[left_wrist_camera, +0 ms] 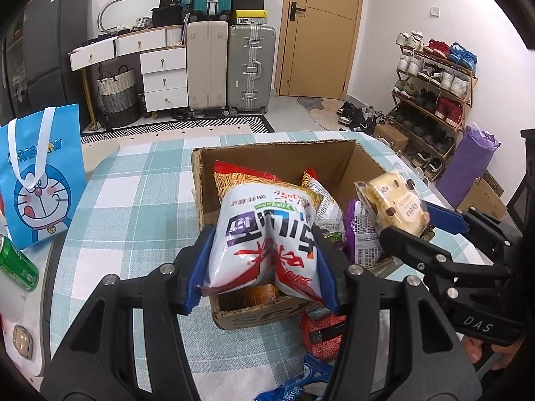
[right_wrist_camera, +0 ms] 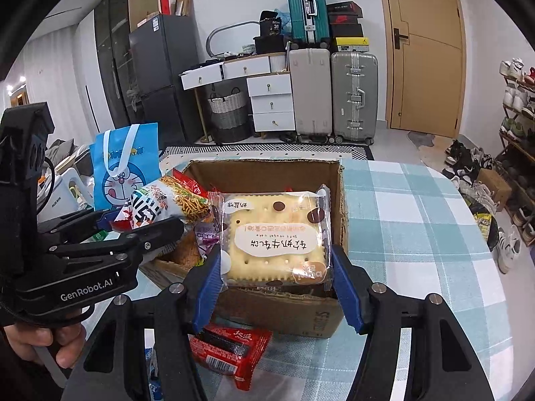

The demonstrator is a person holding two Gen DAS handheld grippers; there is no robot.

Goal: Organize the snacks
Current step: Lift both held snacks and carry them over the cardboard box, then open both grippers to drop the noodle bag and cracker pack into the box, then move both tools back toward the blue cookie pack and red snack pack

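Two snacks are held over an open cardboard box (left_wrist_camera: 337,157) that stands on the bench (left_wrist_camera: 140,180), which is covered with a blue checked cloth. The left hand-held gripper (left_wrist_camera: 262,269) is closed on a white noodle snack bag (left_wrist_camera: 267,230), pinched by its lower end so that the puffed body tilts forward over the near rim of the box. The right hand-held gripper (right_wrist_camera: 276,279) is clamped on a wrapped cracker sandwich (right_wrist_camera: 274,237), squeezed at both side edges and kept flat and face-up above the box opening, presumably so it can be lowered in without snagging the walls.

In the left wrist view the cracker sandwich appears at about 2 o'clock from the noodle bag; the two are near each other but apart. Several packets are already lying inside the box, among them a purple packet (left_wrist_camera: 359,234); how many there are cannot be told, as the held snacks cover much of the interior.

A red packet (right_wrist_camera: 230,347) is lying on the bench just outside the near wall of the box, at 6 o'clock from it, and part of a blue wrapper (left_wrist_camera: 294,387) is seen nearer the camera, so some sorting seems left. A blue cartoon gift bag (left_wrist_camera: 43,173) is standing at 9 o'clock from the box, with a green can (left_wrist_camera: 16,264) lying near it.
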